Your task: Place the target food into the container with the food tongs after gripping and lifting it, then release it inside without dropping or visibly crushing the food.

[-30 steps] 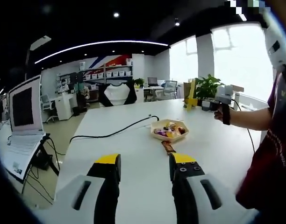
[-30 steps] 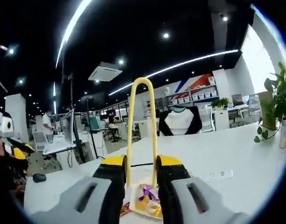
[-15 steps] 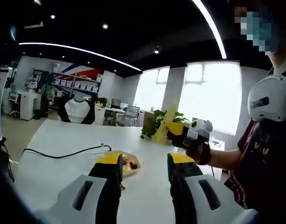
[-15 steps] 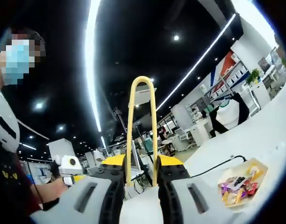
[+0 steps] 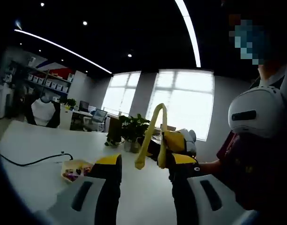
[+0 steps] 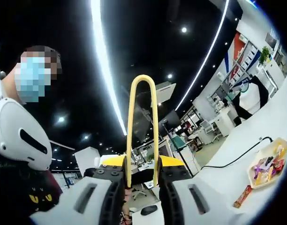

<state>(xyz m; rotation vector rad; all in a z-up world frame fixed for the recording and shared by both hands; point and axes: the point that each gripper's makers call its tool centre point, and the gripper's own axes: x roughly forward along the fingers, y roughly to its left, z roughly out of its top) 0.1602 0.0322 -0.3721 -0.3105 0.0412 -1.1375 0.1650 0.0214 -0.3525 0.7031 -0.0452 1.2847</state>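
Snack bar point(image 6: 240, 203) lies on white table point(image 6: 218, 187), well right of right gripper's point(image 6: 141, 180) fingers, beside tray point(image 6: 268, 164); judged light, crushable wrapper, grip mid-length gently. Fingers clamped on yellow tongs point(image 6: 141, 122).

Left gripper view: left gripper point(image 5: 142, 174) fingers apart, empty. Tray point(image 5: 75, 169) just left of left finger; tongs point(image 5: 150, 136) above fingers.

Versus half second ago: both cameras swung, tray sits further aside in each.

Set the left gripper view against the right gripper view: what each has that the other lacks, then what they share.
Left gripper view: potted plant, bright windows, open left gripper. Right gripper view: snack bar on the table beside the tray, computer mouse. Shared: yellow tongs clamped in the right gripper, food tray, black cable, white table.
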